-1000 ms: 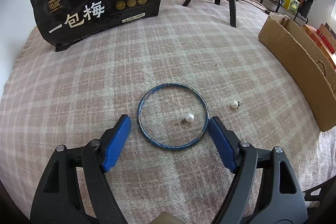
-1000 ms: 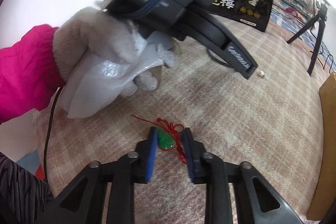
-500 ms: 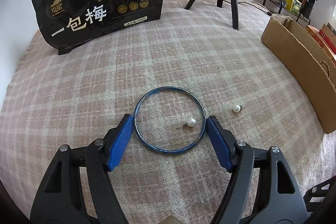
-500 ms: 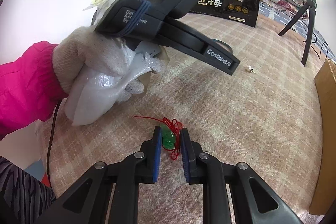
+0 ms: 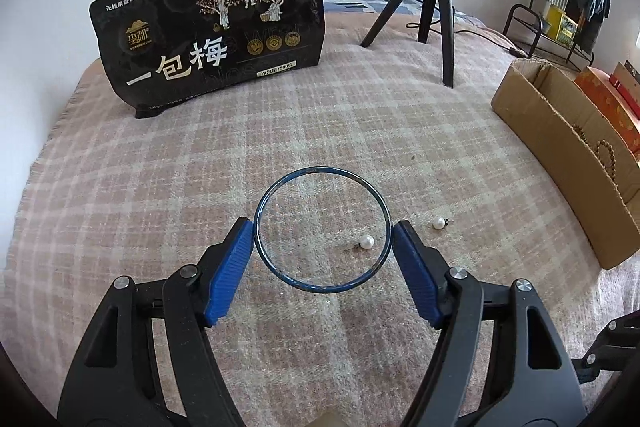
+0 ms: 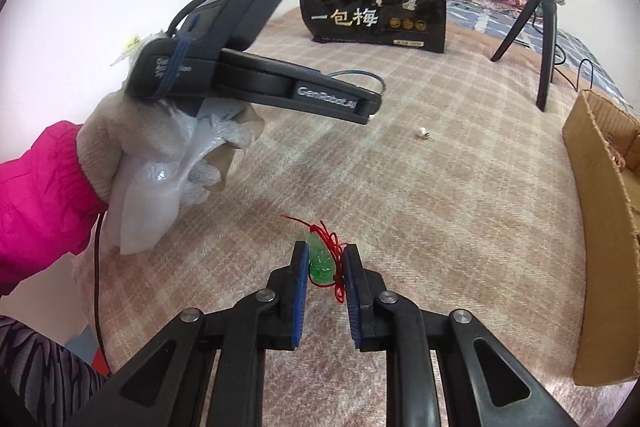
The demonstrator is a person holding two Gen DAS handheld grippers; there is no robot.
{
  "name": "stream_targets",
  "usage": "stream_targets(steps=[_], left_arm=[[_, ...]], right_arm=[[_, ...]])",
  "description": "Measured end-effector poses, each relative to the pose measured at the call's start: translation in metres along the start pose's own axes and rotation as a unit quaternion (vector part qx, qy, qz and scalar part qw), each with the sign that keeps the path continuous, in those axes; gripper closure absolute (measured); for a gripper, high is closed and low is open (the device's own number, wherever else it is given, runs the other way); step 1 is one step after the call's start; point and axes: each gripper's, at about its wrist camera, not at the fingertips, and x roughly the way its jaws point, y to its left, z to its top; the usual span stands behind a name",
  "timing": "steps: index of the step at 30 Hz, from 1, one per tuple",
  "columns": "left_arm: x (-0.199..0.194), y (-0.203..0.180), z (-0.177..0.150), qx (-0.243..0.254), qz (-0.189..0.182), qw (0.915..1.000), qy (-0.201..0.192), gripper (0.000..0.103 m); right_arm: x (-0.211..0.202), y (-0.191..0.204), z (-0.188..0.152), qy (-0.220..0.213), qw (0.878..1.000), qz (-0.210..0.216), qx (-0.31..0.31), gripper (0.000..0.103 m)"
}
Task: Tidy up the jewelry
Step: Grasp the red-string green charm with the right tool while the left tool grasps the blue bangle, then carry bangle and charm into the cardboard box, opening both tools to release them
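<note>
— What have you got in your grippers, nearest first?

— Your right gripper [image 6: 325, 263] is clamped on a small translucent green carved pendant [image 6: 322, 261] — its thin red cord [image 6: 334, 247] loops out between the blue pads. Your left gripper [image 5: 322, 241] is closed on a thin dark-blue metal bangle [image 5: 322, 229], both pads touching its outer rim; the jaws have just narrowed onto it. In the right wrist view your white-gloved left hand [image 6: 160, 143] carries that gripper above the pink-and-cream checked blanket [image 5: 280, 131].

— And the loose pieces?

— One round white pearl earring [image 5: 366, 241] shows on the blanket through the bangle's ring; a second pearl earring [image 5: 439, 223] lies just outside it, to the right.

— The container?

— The open brown cardboard box [image 5: 552, 155] sits at the blanket's right edge, well apart from the bangle. A string of brown beads [image 5: 604, 155] lies inside; beyond it stand orange and red boxes [image 5: 608, 99] — you cannot tell whether they are in it.
</note>
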Motion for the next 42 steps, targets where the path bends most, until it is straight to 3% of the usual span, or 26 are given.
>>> stream_targets(steps=[18,28,42], left_arm=[[-0.066,-0.038,0.014,0.034,-0.003,0.9979,-0.055,0.030],[-0.088,-0.087,0.024,0.059,-0.033,0.9948,-0.077,0.030],[-0.097,-0.161,0.029,0.090,-0.081,0.9890,-0.085,0.030]], right_arm=[[-0.078,-0.036,0.002,-0.067,0.995,-0.049,0.053,0.087],[-0.127,-0.083,-0.010,-0.097,0.986,-0.096,0.092,0.087],[-0.163,-0.141,-0.012,-0.120,0.975,-0.139,0.121,0.087]])
